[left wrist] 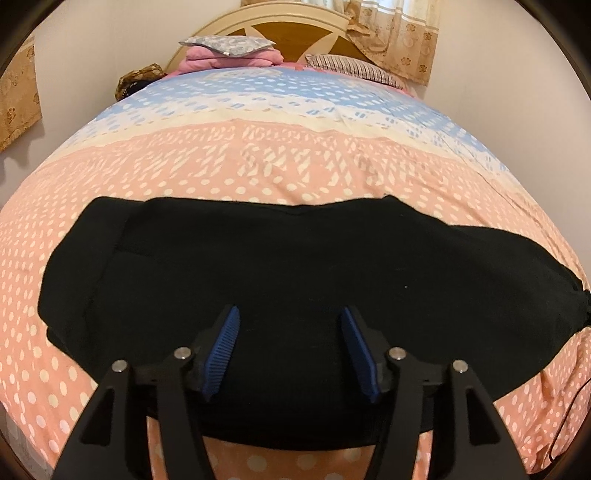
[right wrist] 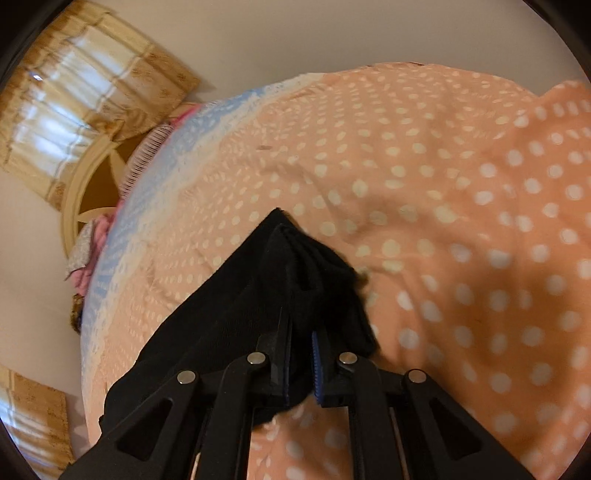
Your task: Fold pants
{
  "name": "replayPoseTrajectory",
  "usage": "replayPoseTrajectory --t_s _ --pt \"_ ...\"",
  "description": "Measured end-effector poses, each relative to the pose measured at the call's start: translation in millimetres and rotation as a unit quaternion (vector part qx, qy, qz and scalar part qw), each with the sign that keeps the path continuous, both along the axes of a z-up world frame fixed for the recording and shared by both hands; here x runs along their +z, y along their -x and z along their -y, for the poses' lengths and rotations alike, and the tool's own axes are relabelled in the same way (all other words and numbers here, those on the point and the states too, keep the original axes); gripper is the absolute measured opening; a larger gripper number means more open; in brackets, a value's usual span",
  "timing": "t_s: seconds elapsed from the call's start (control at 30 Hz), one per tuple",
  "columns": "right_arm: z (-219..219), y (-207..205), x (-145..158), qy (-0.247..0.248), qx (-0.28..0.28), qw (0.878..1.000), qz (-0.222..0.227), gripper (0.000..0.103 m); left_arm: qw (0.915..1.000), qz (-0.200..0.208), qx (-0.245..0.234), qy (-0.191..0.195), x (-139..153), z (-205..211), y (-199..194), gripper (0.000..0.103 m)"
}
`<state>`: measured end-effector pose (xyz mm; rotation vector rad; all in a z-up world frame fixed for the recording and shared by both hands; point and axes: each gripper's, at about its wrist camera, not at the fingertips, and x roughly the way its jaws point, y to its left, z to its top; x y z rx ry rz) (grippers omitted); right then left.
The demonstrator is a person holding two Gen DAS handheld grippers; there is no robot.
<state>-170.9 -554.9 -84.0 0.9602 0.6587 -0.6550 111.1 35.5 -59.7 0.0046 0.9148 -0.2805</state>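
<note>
The black pants (left wrist: 280, 266) lie flat across the pink dotted bedspread (left wrist: 258, 173), stretching left to right. My left gripper (left wrist: 290, 317) is open, its blue pads (left wrist: 221, 354) wide apart just above the near part of the pants, holding nothing. In the right wrist view my right gripper (right wrist: 301, 332) is shut on a bunched end of the pants (right wrist: 295, 266), which rises to a point over the bedspread (right wrist: 443, 221). The rest of the pants trails down to the left of the fingers.
Pink folded bedding and a grey pillow (left wrist: 229, 50) lie by the cream headboard (left wrist: 295, 22) at the far end. A striped pillow (left wrist: 354, 68) is at the far right. Curtains (right wrist: 74, 110) hang on the wall.
</note>
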Motion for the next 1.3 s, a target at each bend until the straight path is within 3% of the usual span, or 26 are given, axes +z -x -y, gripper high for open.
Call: replayPoseTrajectory --t_s 0.07,0.1,0.13,0.27,0.3,0.37,0.4,0.43,0.57,0.6,0.63,0.67,0.77,0.93,1.0,1.03,1.13,1.2,1.3 --pt "-2 8 18 0.023 -0.025 0.999 -0.027 0.012 0.9999 -0.003 0.003 0.01 5 -1 1 0.061" --pt "-4 9 27 0.046 -0.033 0.998 -0.037 0.019 0.9998 -0.004 0.004 0.019 8 0 3 0.061" --pt "-9 9 43 0.09 -0.041 0.994 -0.056 0.026 0.9996 -0.003 0.001 0.027 12 2 4 0.061" --pt "-3 2 83 0.196 -0.072 0.973 -0.102 0.029 0.9983 0.036 -0.034 0.032 33 27 19 0.061" --pt "3 3 88 0.193 -0.074 0.974 -0.09 0.031 0.9968 0.046 -0.054 0.037 40 39 25 0.061" --pt "16 -8 87 0.153 -0.029 0.986 -0.053 0.046 0.9941 0.053 -0.084 0.043 44 58 31 0.061" --pt "22 -16 82 0.135 -0.004 0.989 -0.055 0.06 0.9927 0.055 -0.098 0.044 44 69 34 0.061" --pt "29 -29 71 0.111 0.026 0.991 -0.063 0.062 0.9915 0.053 -0.111 0.041 41 82 36 0.061" --pt "48 -49 29 0.056 0.048 0.991 -0.109 0.062 0.99 0.018 -0.137 0.031 22 114 38 0.061" --pt "50 -51 22 0.043 0.054 0.992 -0.105 0.053 0.9901 0.01 -0.137 0.028 19 119 39 0.061" --pt "49 -52 21 0.041 0.064 0.993 -0.092 0.022 0.9902 0.001 -0.137 0.025 14 122 38 0.061" --pt "46 -54 21 0.047 0.074 0.992 -0.092 0.017 0.9905 -0.003 -0.135 0.023 11 122 40 0.061" --pt "26 -58 50 0.1 0.105 0.987 -0.07 0.015 0.9907 0.008 -0.135 0.017 9 124 45 0.063" --pt "8 -17 107 0.156 0.122 0.976 0.086 0.015 0.991 0.007 -0.133 0.013 7 126 46 0.066" --pt "11 1 106 0.155 0.13 0.973 0.107 0.015 0.9908 0.006 -0.134 0.017 7 124 45 0.066" --pt "17 5 93 0.137 0.134 0.977 0.089 0.015 0.9905 0.006 -0.136 0.019 7 123 45 0.066" --pt "38 23 46 0.086 0.097 0.991 -0.027 0.016 0.99 0.005 -0.14 0.018 5 124 42 0.066" --pt "46 38 33 0.104 0.053 0.987 -0.109 0.016 0.9899 0.004 -0.141 0.018 6 125 42 0.066" --pt "47 47 42 0.142 0.016 0.983 -0.12 0.016 0.9899 0.002 -0.141 0.017 6 126 41 0.067"
